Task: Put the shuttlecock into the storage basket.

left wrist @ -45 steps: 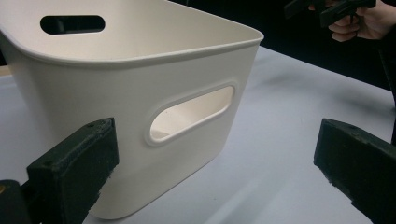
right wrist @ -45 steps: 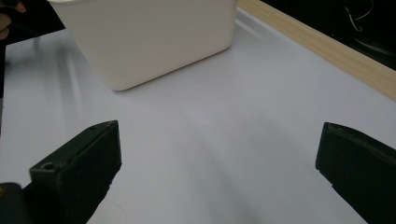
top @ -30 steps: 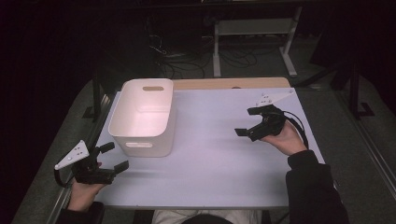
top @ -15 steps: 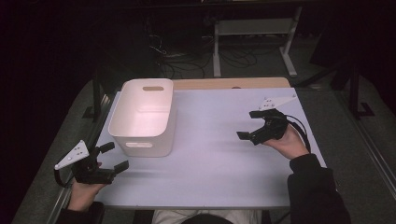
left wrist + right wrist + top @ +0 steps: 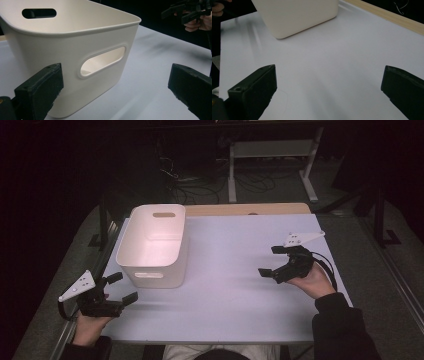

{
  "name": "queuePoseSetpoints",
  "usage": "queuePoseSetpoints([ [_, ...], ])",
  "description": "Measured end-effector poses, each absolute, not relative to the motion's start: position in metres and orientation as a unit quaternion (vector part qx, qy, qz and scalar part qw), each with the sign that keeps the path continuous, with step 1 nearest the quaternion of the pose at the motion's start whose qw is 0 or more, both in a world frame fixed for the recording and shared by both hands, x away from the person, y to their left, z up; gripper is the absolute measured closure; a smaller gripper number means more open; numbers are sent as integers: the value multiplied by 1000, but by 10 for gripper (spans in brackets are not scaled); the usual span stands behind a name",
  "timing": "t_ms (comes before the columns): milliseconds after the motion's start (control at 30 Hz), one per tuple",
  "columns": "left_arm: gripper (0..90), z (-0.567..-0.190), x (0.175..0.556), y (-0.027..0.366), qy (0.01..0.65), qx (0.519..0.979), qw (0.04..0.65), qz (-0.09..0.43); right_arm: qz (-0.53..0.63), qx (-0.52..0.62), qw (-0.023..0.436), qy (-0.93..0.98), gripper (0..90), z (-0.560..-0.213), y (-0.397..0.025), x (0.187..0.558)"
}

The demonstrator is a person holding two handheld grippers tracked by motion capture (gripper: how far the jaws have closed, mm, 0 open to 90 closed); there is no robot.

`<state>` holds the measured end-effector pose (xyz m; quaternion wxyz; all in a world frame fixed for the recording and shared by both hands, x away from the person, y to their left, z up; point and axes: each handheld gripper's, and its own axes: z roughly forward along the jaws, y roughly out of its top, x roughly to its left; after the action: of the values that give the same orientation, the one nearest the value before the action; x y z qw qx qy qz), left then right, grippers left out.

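Left gripper (image 5: 121, 288) near bench's front-left corner, just beside white bin (image 5: 153, 245); right gripper (image 5: 272, 260) near right edge; both jaws spread, empty.

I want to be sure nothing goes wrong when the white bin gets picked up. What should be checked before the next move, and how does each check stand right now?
1. Left gripper open: ok, jaws wide apart in the left gripper view.
2. Right gripper open: ok, jaws apart over bare table.
3. White bin upright on the table: ok.
4. Bin empty: ok, nothing shows inside it in the high view.
5. Left gripper lined up with the near handle slot: not ok, the slot sits left of midway between the jaws, and the gripper is apart from the bin.
6. Bin free to lift: cannot tell.
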<state>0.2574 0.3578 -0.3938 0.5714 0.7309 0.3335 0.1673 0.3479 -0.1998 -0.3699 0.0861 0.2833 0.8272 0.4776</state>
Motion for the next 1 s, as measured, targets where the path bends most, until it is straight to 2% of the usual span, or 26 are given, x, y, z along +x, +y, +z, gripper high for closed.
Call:
queuePoseSetpoints([
  [1000,0,-394,257,358,334,730,573,168,476,322,105,812,0,-408,-233,314],
])
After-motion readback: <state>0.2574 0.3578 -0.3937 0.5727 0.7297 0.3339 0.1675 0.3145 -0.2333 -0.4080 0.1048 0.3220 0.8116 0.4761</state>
